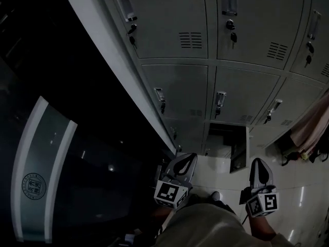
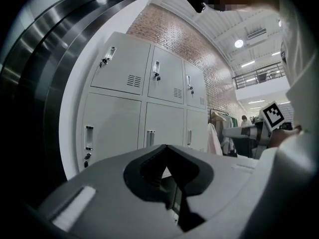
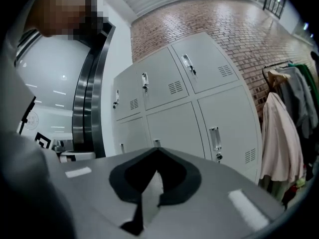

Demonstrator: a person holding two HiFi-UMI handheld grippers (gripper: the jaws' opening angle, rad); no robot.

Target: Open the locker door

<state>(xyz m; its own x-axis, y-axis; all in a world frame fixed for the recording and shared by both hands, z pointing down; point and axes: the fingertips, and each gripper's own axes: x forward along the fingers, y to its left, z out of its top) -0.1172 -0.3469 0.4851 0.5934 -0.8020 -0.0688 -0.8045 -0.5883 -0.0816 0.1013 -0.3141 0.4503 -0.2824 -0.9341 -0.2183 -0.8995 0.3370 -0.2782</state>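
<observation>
Round emblem (image 1: 34, 186), lettering seemingly illegible

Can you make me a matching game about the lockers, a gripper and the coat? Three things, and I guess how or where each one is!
Things:
1. bottom middle locker door
2. right gripper
3. pale coat

States or places:
A. shut
B. hanging to the right of the lockers
C. open

Pairs: 1-C, 2-A, 3-B
</observation>
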